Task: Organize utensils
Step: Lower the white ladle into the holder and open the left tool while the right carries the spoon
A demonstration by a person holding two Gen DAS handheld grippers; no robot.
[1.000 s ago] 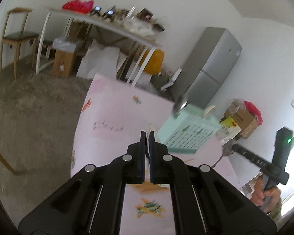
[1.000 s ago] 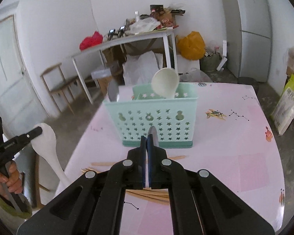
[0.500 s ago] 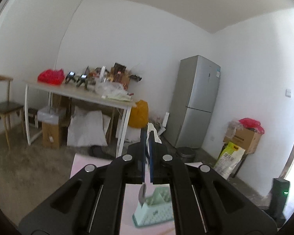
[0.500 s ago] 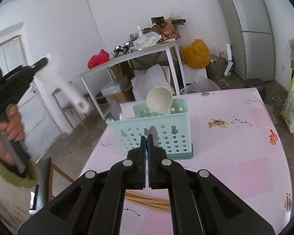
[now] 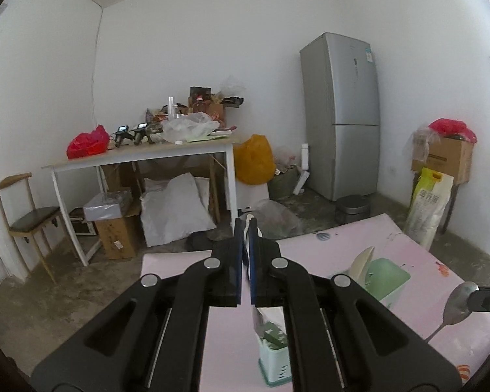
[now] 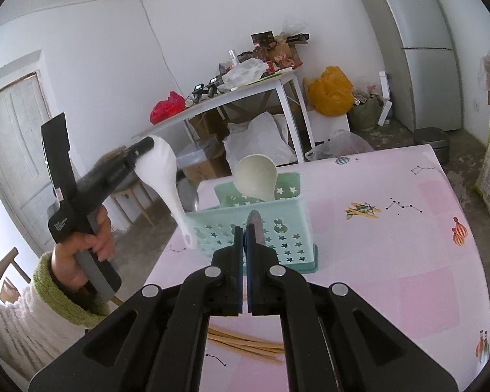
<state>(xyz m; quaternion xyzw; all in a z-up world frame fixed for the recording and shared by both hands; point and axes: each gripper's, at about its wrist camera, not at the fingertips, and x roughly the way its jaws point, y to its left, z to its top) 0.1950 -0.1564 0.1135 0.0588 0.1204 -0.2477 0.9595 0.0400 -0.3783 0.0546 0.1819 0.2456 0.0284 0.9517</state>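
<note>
The white plastic spoon (image 6: 160,166) is pinched by its bowl in the left hand-held gripper (image 5: 244,228). Its handle hangs down at a slant, the tip just at the left end of the mint-green perforated plastic caddy (image 6: 287,232). A second ago this spoon was low, off the left edge of the pink-clothed bench (image 6: 392,261). It has since been lifted and rolled over so that the handle leads downward. The caddy stands on the bench and already holds a cream plastic scoop (image 6: 256,176), bowl up, and what looks like a grey metal spoon (image 6: 187,196) at its left end.

The left jaws are clenched on the white spoon, and a person's hand (image 6: 91,245) in a green-cuffed sleeve grips the handle. The right hand-held gripper (image 6: 244,232) has barely shifted. It is clamped on a steel spoon (image 5: 457,300) and faces the caddy's front wall, near it. A bundle of pale wooden chopsticks (image 6: 245,348) lies loose on the bench nearer the viewer, untouched.

The change suggests the white spoon is being lined up for a handle-first drop into the caddy's left compartment (whether the tip has cleared the rim cannot be told). The steel spoon and chopsticks would remain to be stowed.
</note>
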